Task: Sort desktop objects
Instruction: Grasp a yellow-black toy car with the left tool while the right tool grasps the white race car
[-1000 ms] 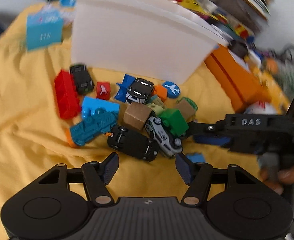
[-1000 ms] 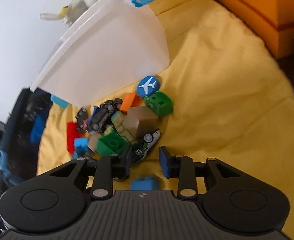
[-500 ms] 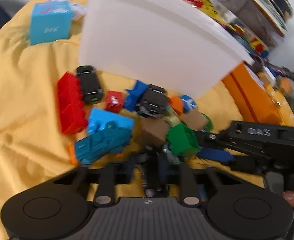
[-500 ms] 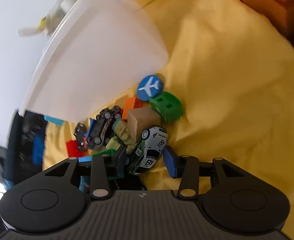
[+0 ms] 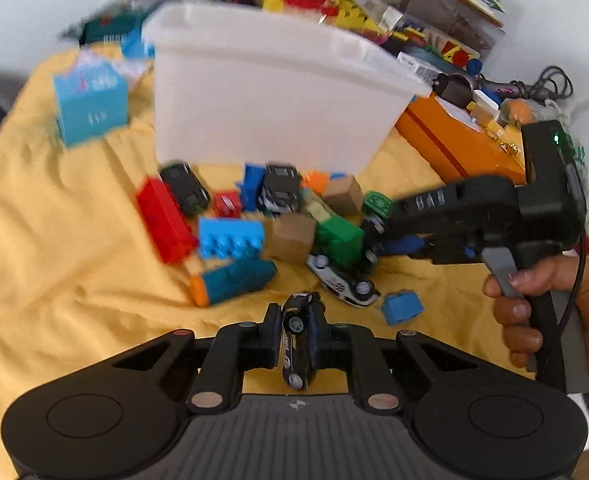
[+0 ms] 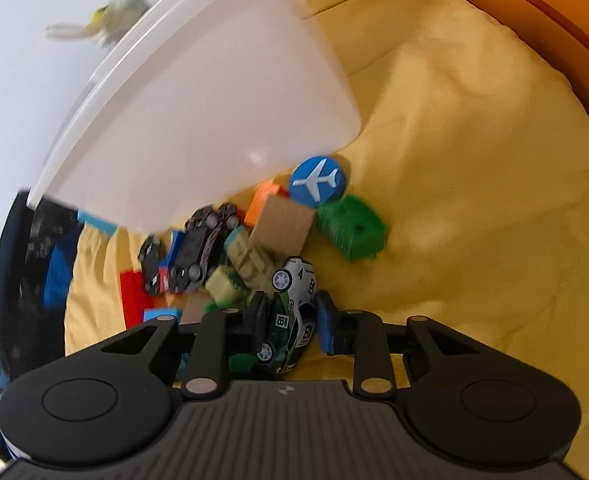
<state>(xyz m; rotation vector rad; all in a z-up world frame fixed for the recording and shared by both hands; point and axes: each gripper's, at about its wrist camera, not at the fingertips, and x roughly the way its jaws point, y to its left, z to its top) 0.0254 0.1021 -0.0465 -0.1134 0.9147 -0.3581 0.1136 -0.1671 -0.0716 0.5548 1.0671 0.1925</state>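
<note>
My left gripper (image 5: 295,322) is shut on a small black toy car (image 5: 298,336) and holds it above the yellow cloth (image 5: 54,248), in front of the toy pile. My right gripper (image 6: 290,314) has its jaws around a white and green race car (image 6: 292,312) at the pile's near edge; the pads look close to its sides. In the left wrist view the right gripper (image 5: 368,236) reaches into the pile from the right beside that race car (image 5: 342,280). A white plastic bin (image 5: 270,108) stands behind the pile.
The pile holds a red brick (image 5: 164,216), blue bricks (image 5: 230,236), a teal train (image 5: 234,280), brown cubes (image 5: 292,236), a green block (image 6: 350,230), a blue airplane disc (image 6: 318,179) and more black cars (image 5: 184,188). An orange box (image 5: 454,144) lies right, a blue carton (image 5: 90,104) left.
My left gripper closed on the black car and lifted it back from the pile. My right gripper moved forward until its jaws sat around the white and green race car.
</note>
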